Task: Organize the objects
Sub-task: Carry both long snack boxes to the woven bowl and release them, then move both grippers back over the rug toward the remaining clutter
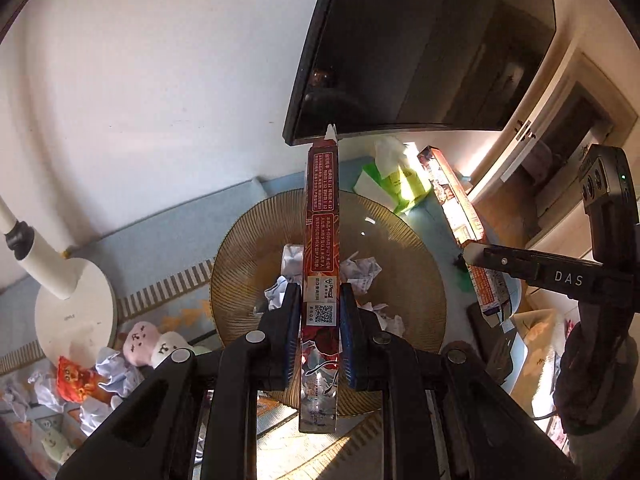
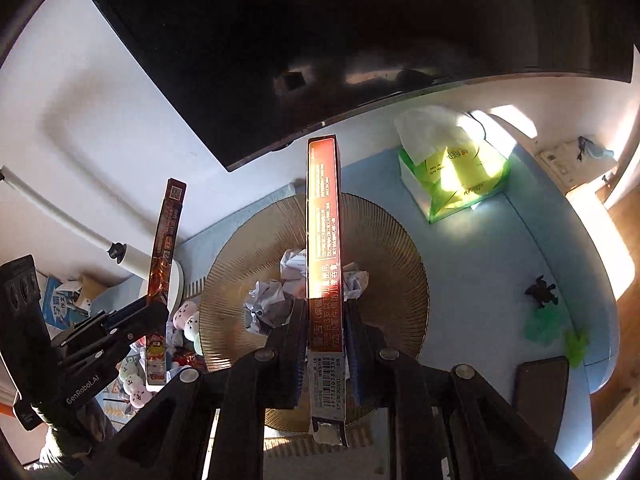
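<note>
Glossy printed cardboard is seen on the red box (image 1: 322, 240); the ribbed plate (image 1: 416, 280) looks glassy, the paper balls (image 2: 266, 300) crumpled and matt.

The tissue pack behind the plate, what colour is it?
Bright green and white tissue pack, a white tissue sticking out the top. Clearest in the right wrist view.

Two long, slim red cardboard boxes with printed text stand up the centre of each wrist frame, one box (image 1: 321, 248) torn open at its top, the other box (image 2: 323, 248) sunlit along its lower half.
</note>
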`<state>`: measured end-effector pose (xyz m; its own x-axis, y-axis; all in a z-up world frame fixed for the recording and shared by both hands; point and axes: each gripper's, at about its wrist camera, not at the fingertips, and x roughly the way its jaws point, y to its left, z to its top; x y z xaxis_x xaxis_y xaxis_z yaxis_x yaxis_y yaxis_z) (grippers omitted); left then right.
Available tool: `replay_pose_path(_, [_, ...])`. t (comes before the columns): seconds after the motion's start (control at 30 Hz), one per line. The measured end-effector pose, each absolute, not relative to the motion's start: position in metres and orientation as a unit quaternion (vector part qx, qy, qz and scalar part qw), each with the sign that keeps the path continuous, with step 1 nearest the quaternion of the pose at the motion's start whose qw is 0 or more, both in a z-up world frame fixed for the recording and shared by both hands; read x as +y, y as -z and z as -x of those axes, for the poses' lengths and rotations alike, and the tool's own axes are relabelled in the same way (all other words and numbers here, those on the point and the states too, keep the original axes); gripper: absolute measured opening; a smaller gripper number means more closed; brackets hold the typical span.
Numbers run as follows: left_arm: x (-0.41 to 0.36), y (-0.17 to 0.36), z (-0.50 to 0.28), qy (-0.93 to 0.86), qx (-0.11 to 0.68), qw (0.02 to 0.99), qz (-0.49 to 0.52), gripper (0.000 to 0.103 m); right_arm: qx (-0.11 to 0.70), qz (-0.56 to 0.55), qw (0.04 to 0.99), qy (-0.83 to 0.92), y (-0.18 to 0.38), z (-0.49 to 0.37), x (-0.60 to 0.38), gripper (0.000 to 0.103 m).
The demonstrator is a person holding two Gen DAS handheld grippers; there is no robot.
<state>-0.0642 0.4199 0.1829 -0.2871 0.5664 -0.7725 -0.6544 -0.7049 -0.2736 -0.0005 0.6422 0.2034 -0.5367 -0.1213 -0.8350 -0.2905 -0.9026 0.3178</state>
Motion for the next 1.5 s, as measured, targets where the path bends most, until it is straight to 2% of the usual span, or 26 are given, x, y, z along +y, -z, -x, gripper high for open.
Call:
replay_pose_path(0.03, [0.422, -0.179, 0.068, -0.793, 0.044, 0.389, 0.468, 0.023, 0.214, 0.489, 0.053, -0.844, -0.197, 0.006, 0.645, 0.031])
replay_pose_path(0.07, [0.424, -0.173, 0.072, -0.786, 0.045, 0.390, 0.477, 0.042, 0.213, 0.498, 0.059, -0.838, -0.190, 0.010, 0.646, 0.041])
replay_pose_path(0.1, [0.428, -0.167, 0.075, -0.783, 0.054, 0.383, 0.487, 0.047, 0.213, 0.506, 0.068, -0.833, -0.182, 0.012, 0.648, 0.063])
replay_pose_path(0.13, [0.429, -0.161, 0.077, -0.782, 0.063, 0.374, 0.495, 0.050, 0.220, 0.510, 0.072, -0.829, -0.177, 0.013, 0.651, 0.067])
replay_pose_path(0.3, [0.410, -0.143, 0.068, -0.770, 0.051, 0.361, 0.524, 0.050, 0.244, 0.511, 0.062, -0.822, -0.168, 0.005, 0.654, 0.067])
replay_pose_path(0.43, [0.388, -0.149, 0.051, -0.786, 0.047, 0.340, 0.514, 0.050, 0.241, 0.504, 0.054, -0.828, -0.177, -0.005, 0.645, 0.067])
replay_pose_path(0.67, [0.327, -0.186, 0.013, -0.836, 0.028, 0.288, 0.466, 0.049, 0.142, 0.456, 0.020, -0.879, -0.226, -0.016, 0.582, 0.068])
replay_pose_path(0.83, [0.263, -0.236, -0.019, -0.892, -0.002, 0.220, 0.395, 0.050, 0.015, 0.405, 0.016, -0.914, -0.263, -0.022, 0.510, 0.088])
replay_pose_path(0.9, [0.232, -0.251, -0.029, -0.910, -0.020, 0.189, 0.368, 0.074, -0.001, 0.390, -0.017, -0.920, -0.271, -0.023, 0.483, 0.094])
replay_pose_path(0.93, [0.215, -0.255, -0.033, -0.917, -0.031, 0.170, 0.360, 0.102, -0.004, 0.389, -0.037, -0.920, -0.272, -0.021, 0.470, 0.097])
replay_pose_path(1.0, [0.180, -0.255, -0.038, -0.927, -0.052, 0.127, 0.349, 0.102, -0.004, 0.397, -0.075, -0.915, -0.268, -0.017, 0.445, 0.097])
replay_pose_path(1.17, [0.094, -0.234, -0.035, -0.912, -0.083, 0.044, 0.398, 0.102, 0.007, 0.434, -0.146, -0.889, -0.246, -0.011, 0.386, 0.097])
replay_pose_path(1.33, [0.037, -0.225, -0.035, -0.909, -0.085, 0.006, 0.408, 0.102, 0.001, 0.465, -0.177, -0.867, -0.226, -0.009, 0.336, 0.097])
replay_pose_path(1.5, [0.014, -0.204, -0.012, -0.895, -0.076, 0.025, 0.439, 0.102, 0.091, 0.519, -0.230, -0.818, -0.193, 0.013, 0.296, 0.097])
